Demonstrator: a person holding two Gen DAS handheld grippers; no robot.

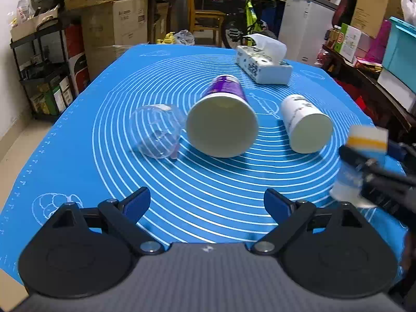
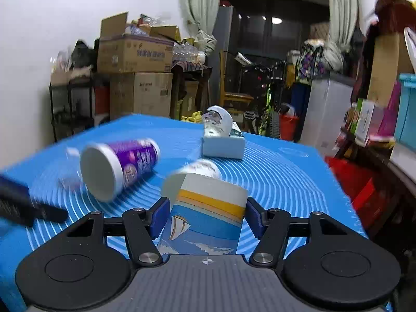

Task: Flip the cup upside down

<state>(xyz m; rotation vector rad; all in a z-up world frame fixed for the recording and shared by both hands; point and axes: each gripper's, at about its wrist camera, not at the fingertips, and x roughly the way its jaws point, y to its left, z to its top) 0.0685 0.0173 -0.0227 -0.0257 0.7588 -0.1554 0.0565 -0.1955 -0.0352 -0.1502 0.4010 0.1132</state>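
My right gripper (image 2: pixel 206 214) is shut on a blue paper cup (image 2: pixel 208 215) with a yellow band and a sailboat print, held above the blue mat (image 2: pixel 286 171); the cup stands with its white end up. It also shows blurred in the left wrist view (image 1: pixel 361 156). My left gripper (image 1: pixel 207 202) is open and empty over the mat's near part. A purple cup (image 1: pixel 223 119) lies on its side with its mouth toward me, a clear plastic cup (image 1: pixel 157 131) lies left of it, and a white cup (image 1: pixel 305 124) lies to the right.
A tissue box (image 1: pixel 262 63) sits at the mat's far right. Beyond the table are cardboard boxes (image 1: pixel 114 23), a black shelf (image 1: pixel 39 72), a bicycle (image 1: pixel 249 18) and a cluttered side table (image 1: pixel 364 59) at right.
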